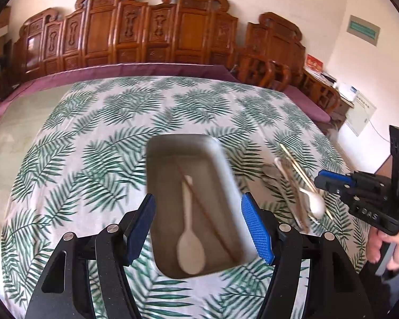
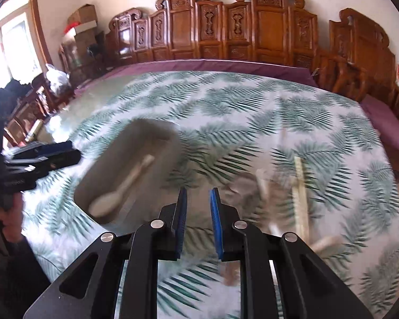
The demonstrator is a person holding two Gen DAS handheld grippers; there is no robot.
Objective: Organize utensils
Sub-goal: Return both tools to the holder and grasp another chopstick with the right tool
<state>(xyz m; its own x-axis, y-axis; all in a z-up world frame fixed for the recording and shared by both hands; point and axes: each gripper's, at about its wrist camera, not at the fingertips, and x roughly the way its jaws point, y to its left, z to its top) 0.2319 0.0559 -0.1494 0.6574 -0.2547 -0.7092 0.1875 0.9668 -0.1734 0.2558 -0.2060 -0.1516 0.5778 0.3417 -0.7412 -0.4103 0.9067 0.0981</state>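
Note:
A grey metal tray [image 1: 223, 164] lies on the leaf-print tablecloth and holds a white spoon [image 1: 190, 242] and a brown chopstick [image 1: 207, 212]. My left gripper [image 1: 198, 224] is open and empty, its blue pads either side of the tray's near end. To the right lies a loose pile of utensils [image 1: 298, 188] with a white spoon [image 1: 316, 202]. My right gripper [image 1: 321, 179] hovers beside that pile. In the right wrist view the right gripper [image 2: 198, 203] is partly open and empty, with the tray [image 2: 106, 170] to its left and the blurred pile [image 2: 279, 196] to its right.
The tablecloth [image 1: 93, 133] covers a table with a purple edge [image 1: 135, 69]. Carved wooden chairs [image 1: 157, 32] line the far wall. Boxes and furniture [image 2: 79, 34] stand at the far left in the right wrist view.

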